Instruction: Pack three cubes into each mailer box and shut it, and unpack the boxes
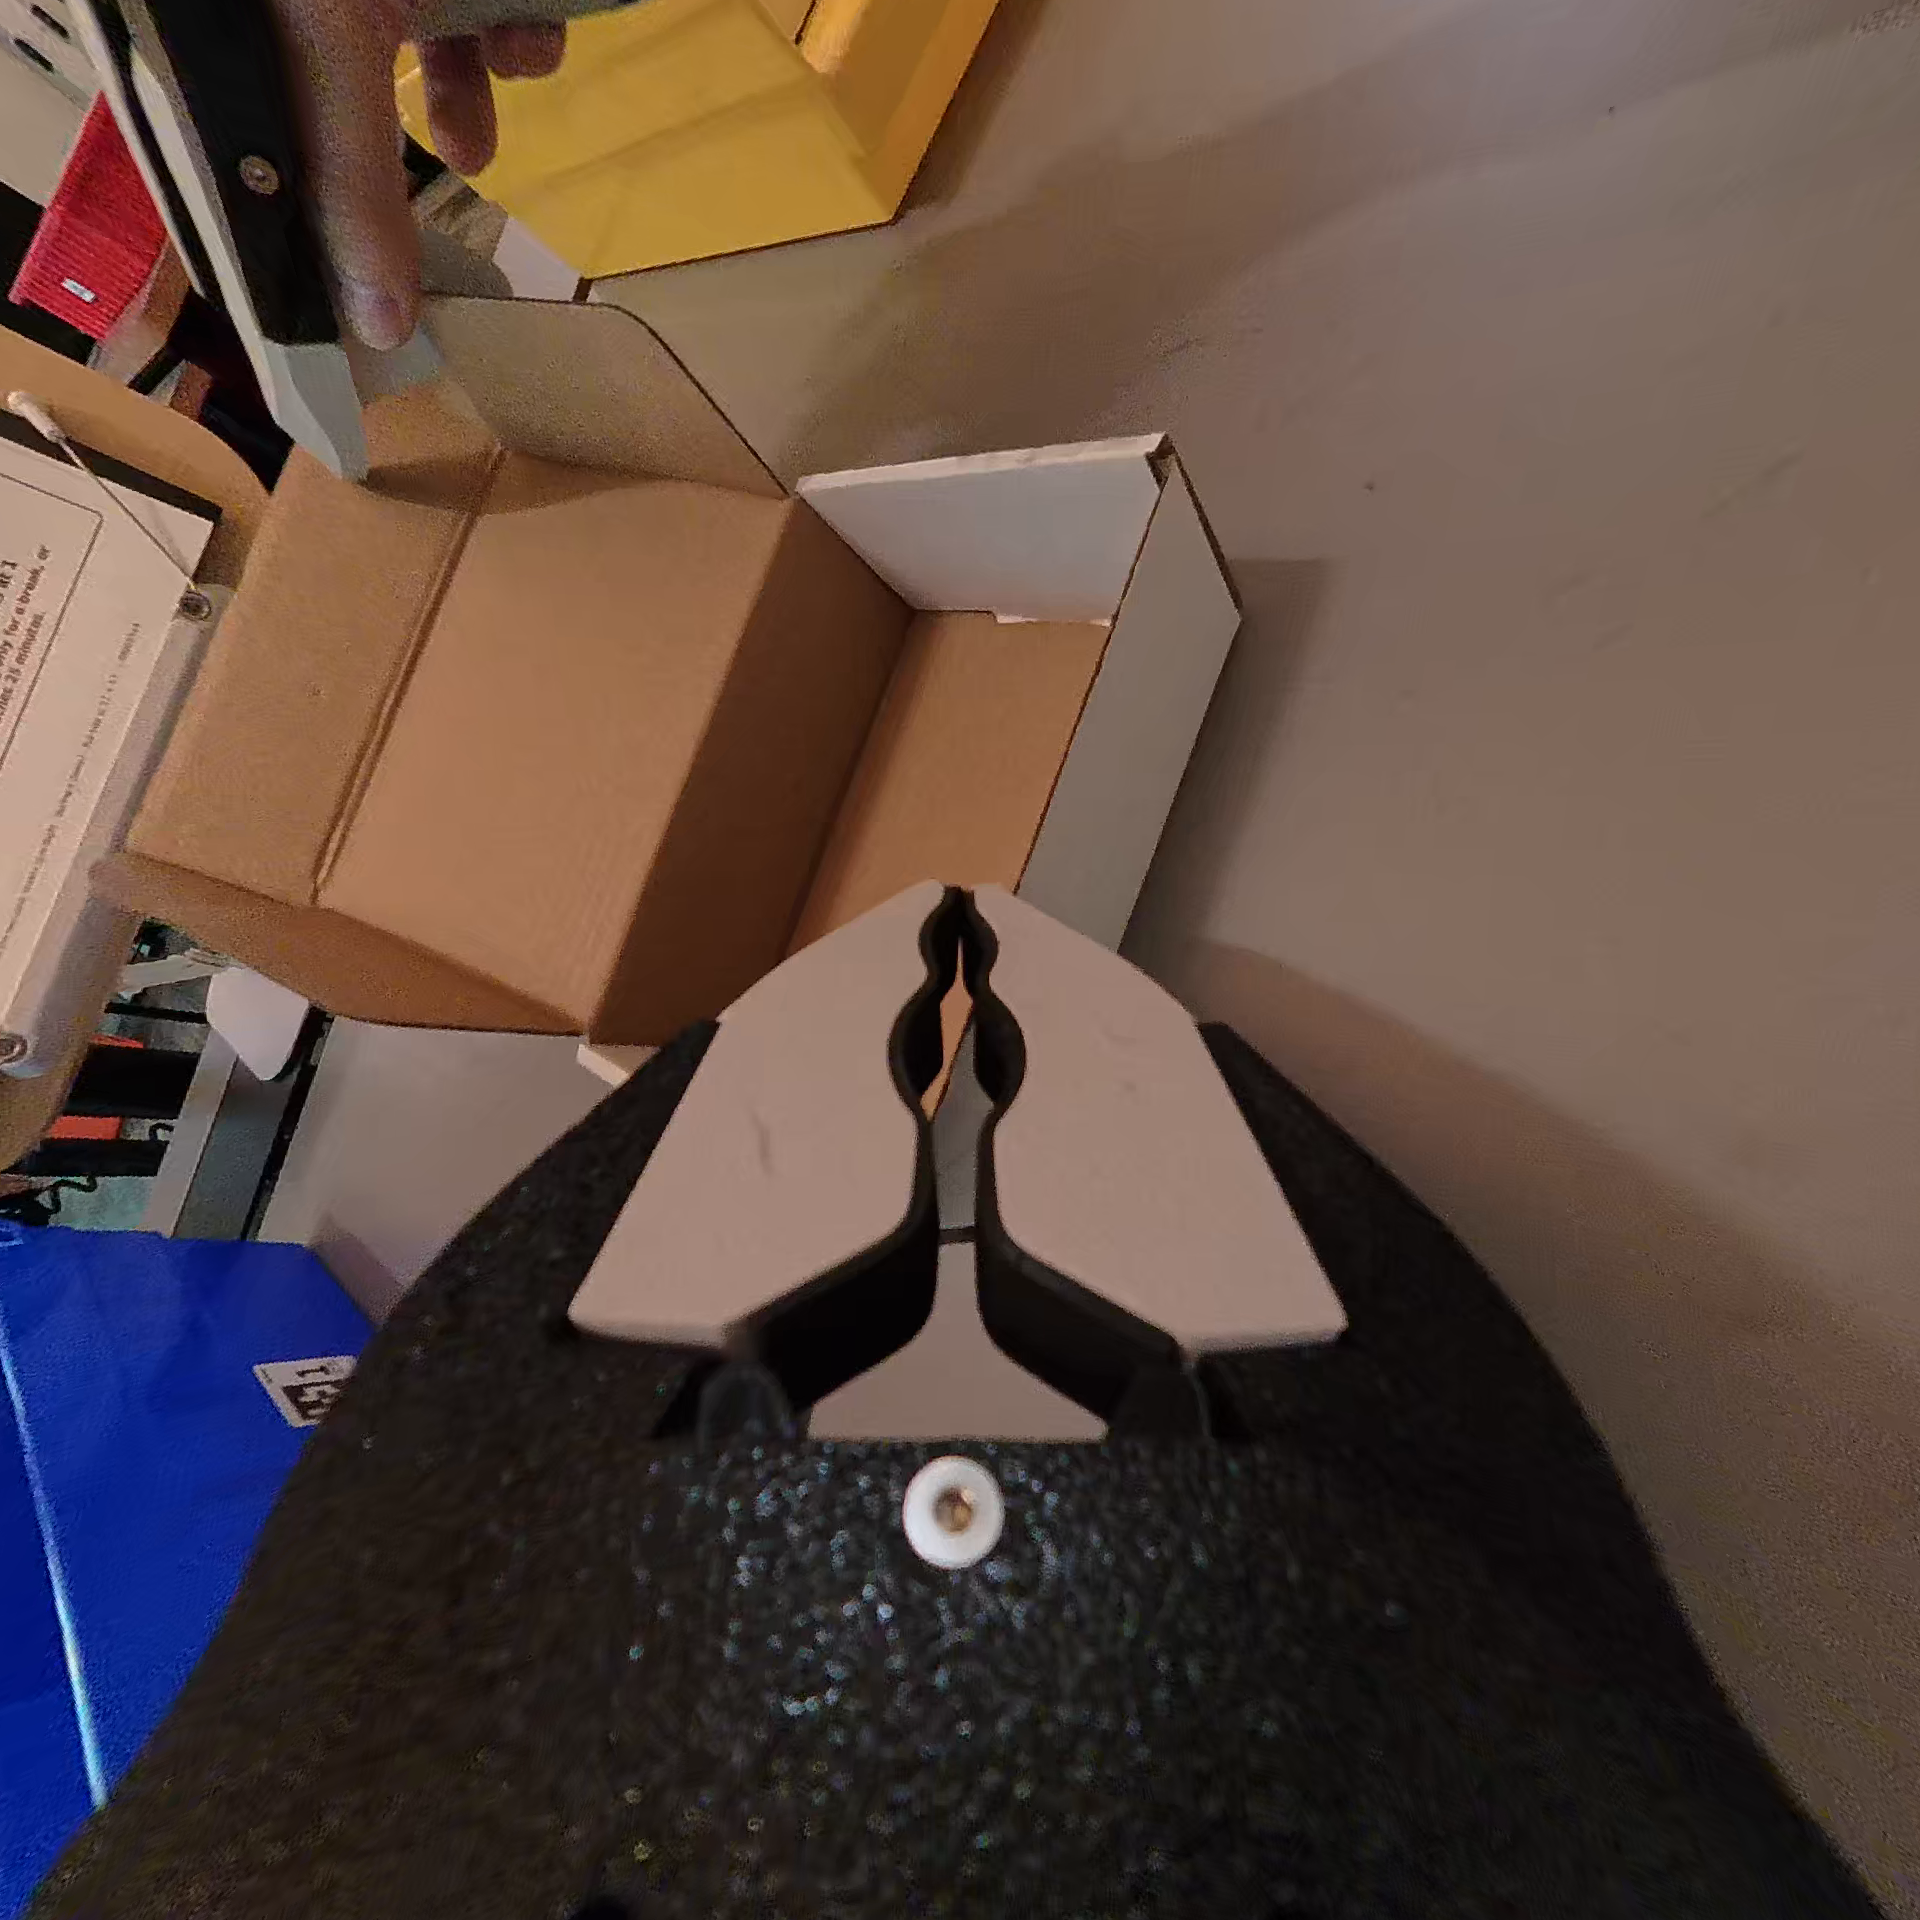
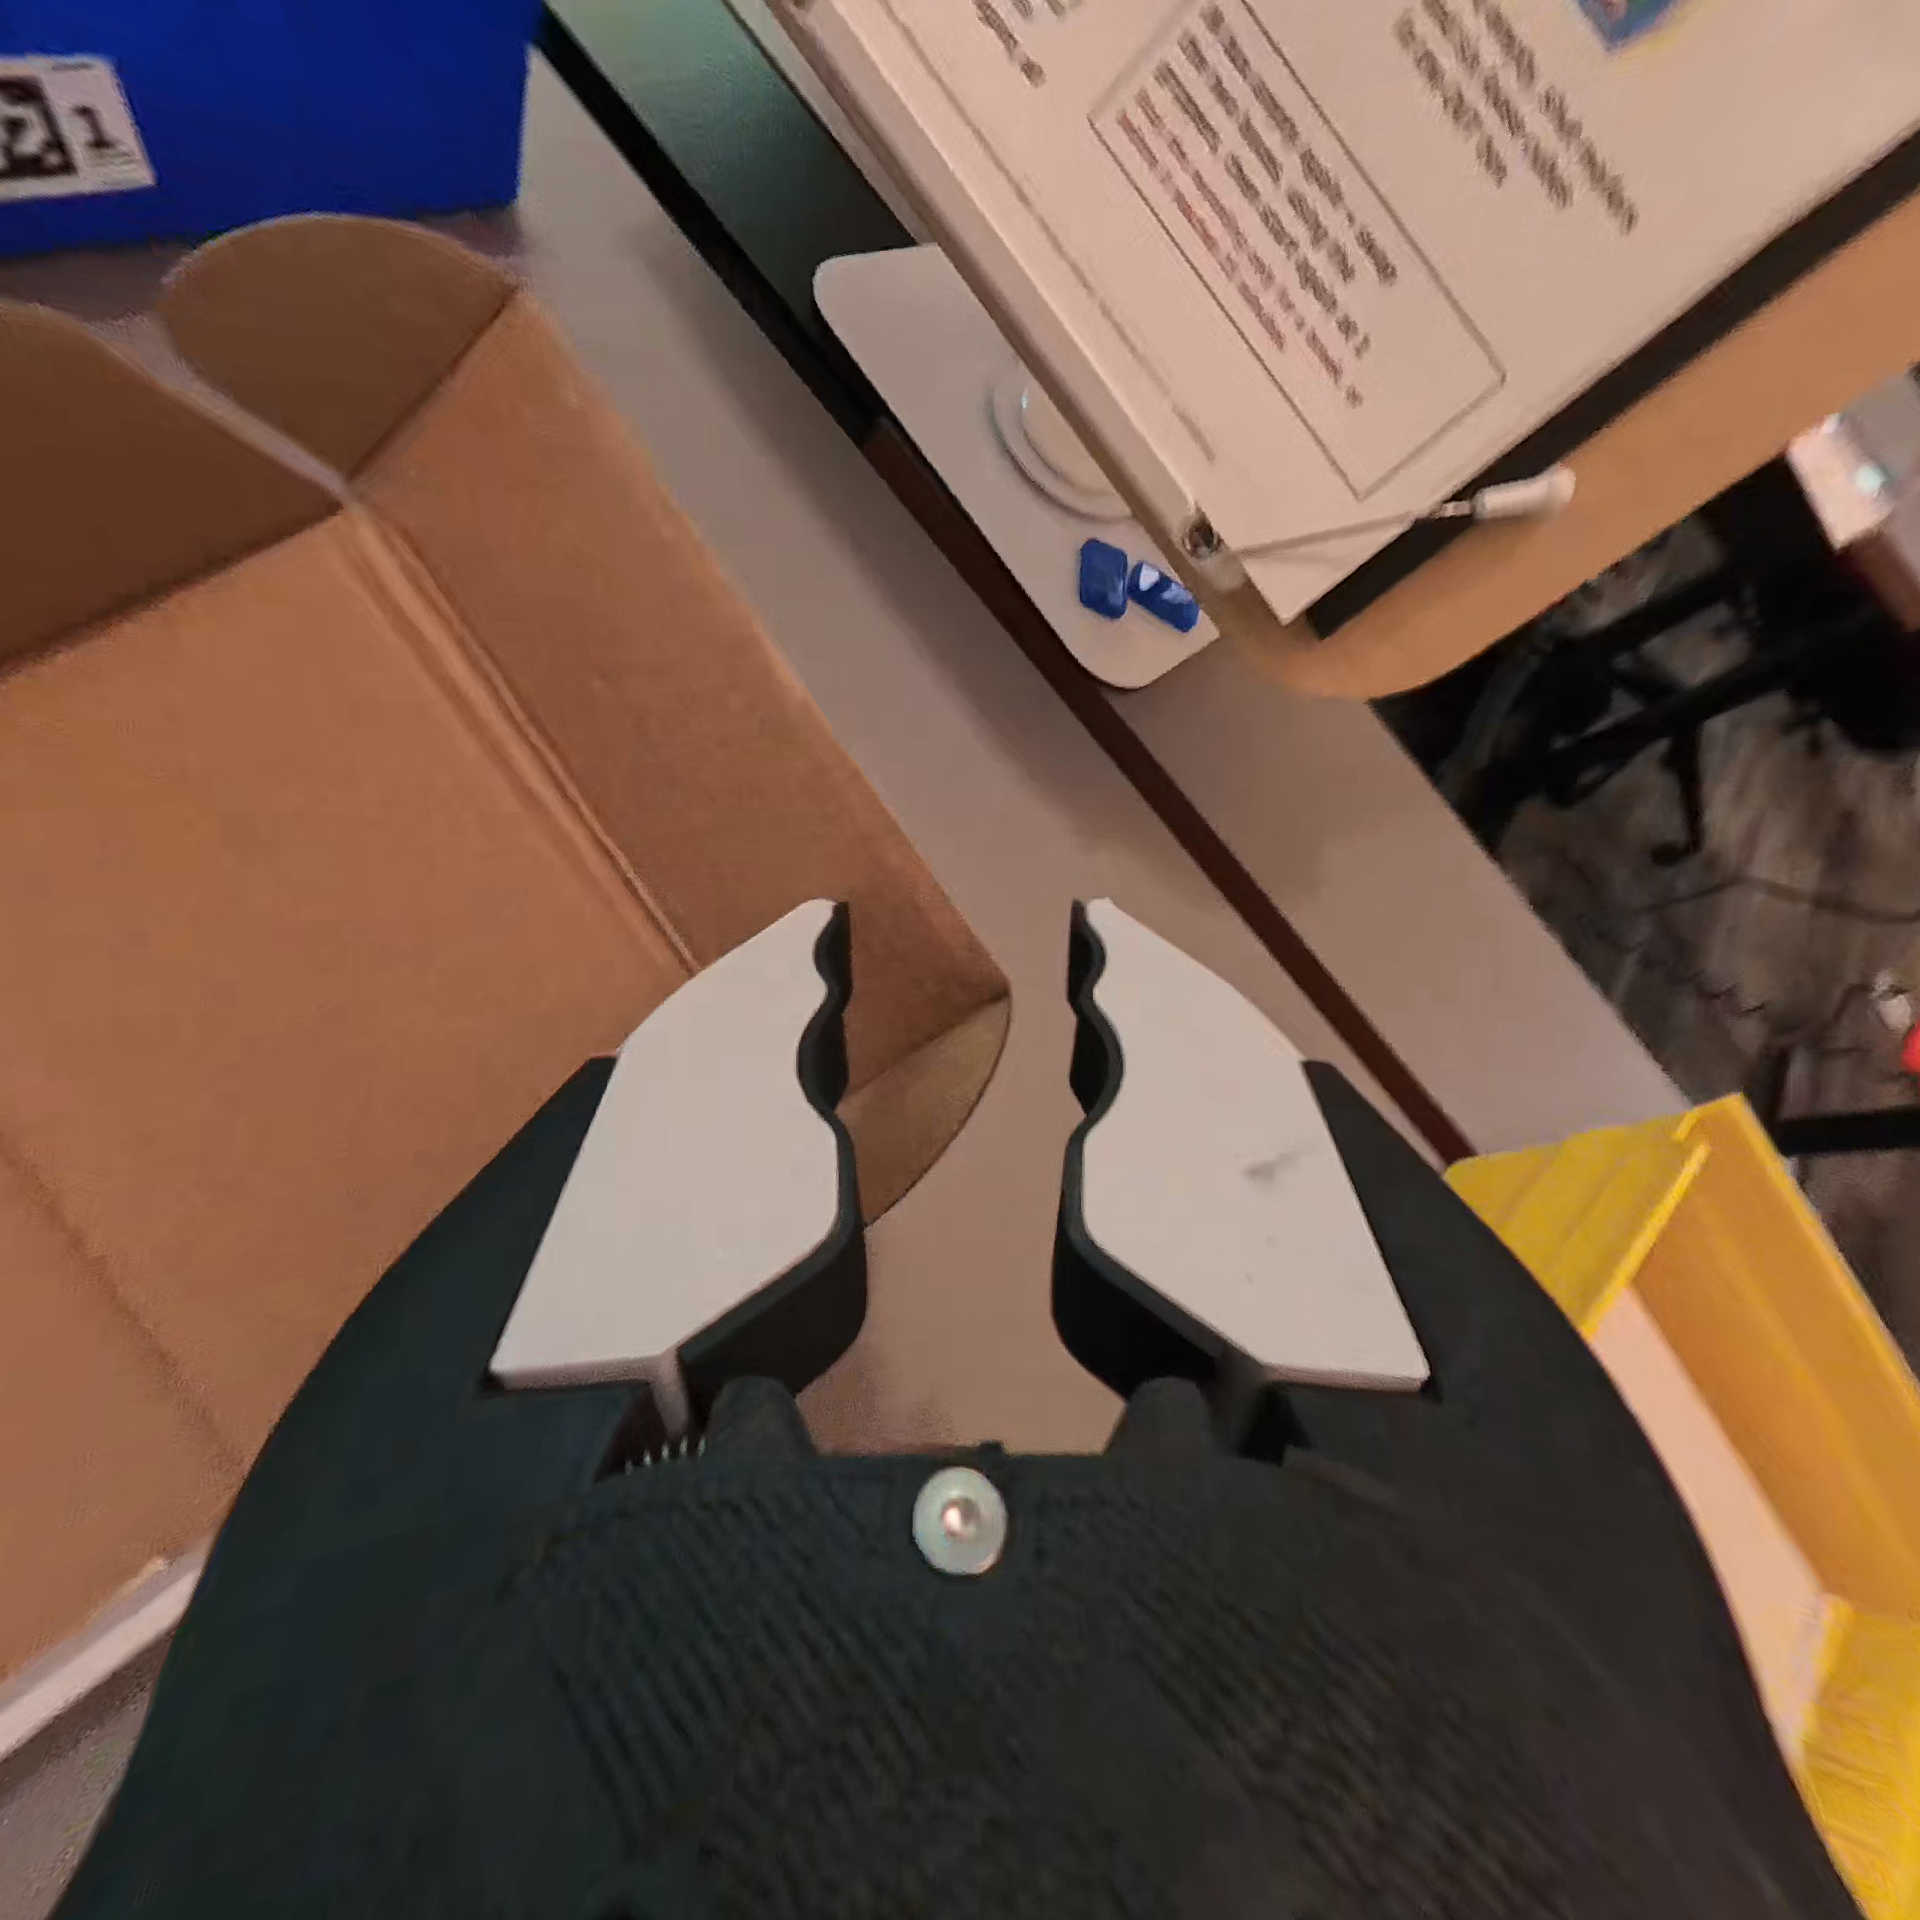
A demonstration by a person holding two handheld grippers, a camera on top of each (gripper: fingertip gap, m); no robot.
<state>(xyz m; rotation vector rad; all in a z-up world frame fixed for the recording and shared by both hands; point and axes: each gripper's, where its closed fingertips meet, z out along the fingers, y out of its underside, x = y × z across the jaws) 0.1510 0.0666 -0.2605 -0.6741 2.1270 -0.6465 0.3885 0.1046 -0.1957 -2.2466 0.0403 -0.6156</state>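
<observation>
A mailer box [image 1: 1164, 727], white outside and brown inside, lies open on the grey table; no cubes show in it. Its brown lid [image 1: 499, 717] is folded back to the left. My left gripper [image 1: 958, 902] is shut, its tips over the box's near right corner, with nothing seen between them. My right gripper [image 2: 958, 925] is open and empty, over the lid's corner flap [image 2: 935, 1049] and the bare table. It also shows in the left wrist view [image 1: 364, 416], held by a hand above the lid's far edge. The lid panel [image 2: 312, 831] fills the left of the right wrist view.
A yellow box [image 1: 686, 125] stands beyond the mailer, and shows at the right [image 2: 1714, 1299]. A blue bin [image 1: 135, 1455] with a tag sits near the lid [image 2: 291, 104]. A sign on a stand [image 2: 1351, 260] overhangs the table edge [image 2: 1195, 790]. The grippers' ends are close to 25 cm from one another.
</observation>
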